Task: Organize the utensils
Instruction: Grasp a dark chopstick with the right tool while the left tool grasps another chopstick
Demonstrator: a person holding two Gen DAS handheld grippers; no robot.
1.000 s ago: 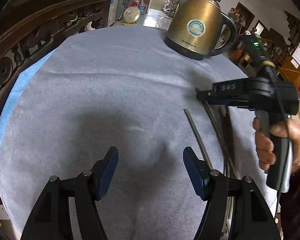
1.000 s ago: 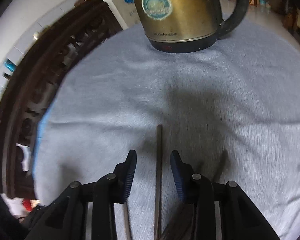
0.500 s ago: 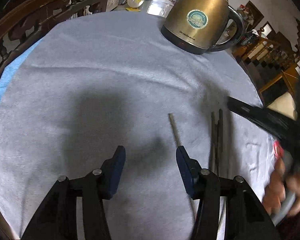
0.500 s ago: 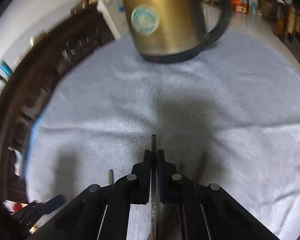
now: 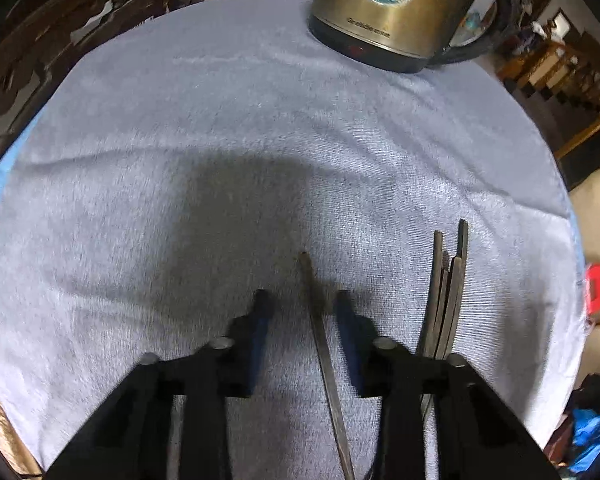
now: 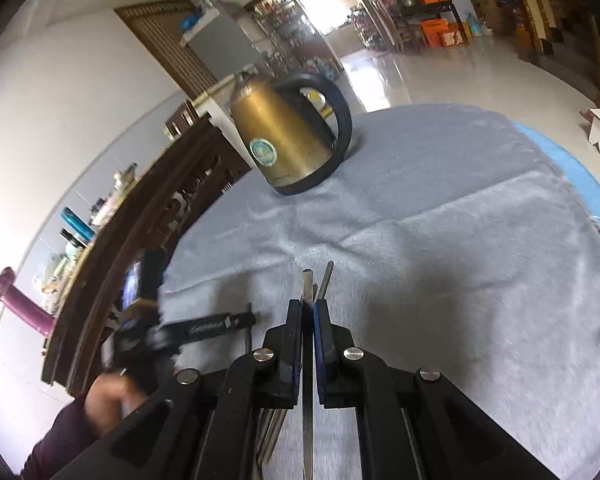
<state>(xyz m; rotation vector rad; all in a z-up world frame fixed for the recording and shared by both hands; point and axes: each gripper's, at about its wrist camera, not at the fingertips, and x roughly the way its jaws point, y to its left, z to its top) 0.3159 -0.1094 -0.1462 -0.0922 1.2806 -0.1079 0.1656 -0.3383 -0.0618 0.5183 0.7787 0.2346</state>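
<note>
My left gripper (image 5: 302, 308) points steeply down at the grey cloth (image 5: 220, 140) that covers the desk. Its jaws have just been closing and now stand narrow, one on either side of a single dark chopstick (image 5: 320, 328) that lies flat on the cloth. The stick sits nearer my right-hand pad; I cannot tell whether that pad touches it, and the other pad is clearly off it, so nothing is gripped yet. Just to the right of those jaws a small bundle of dark chopsticks (image 5: 446, 288) lies on the cloth, their far ends fanned slightly apart. The brass-coloured kettle (image 5: 384, 8) stands upright at the far side of the cloth.

My right gripper (image 6: 308, 320) has its jaws pinched together on another chopstick (image 6: 307, 284), whose tip pokes out beyond the pads. Beneath it, the bundle's ends show on the cloth. From that view my left hand (image 6: 108, 400) and its gripper sit low on the left, near the dark carved wooden chair back (image 6: 148, 240).
</note>
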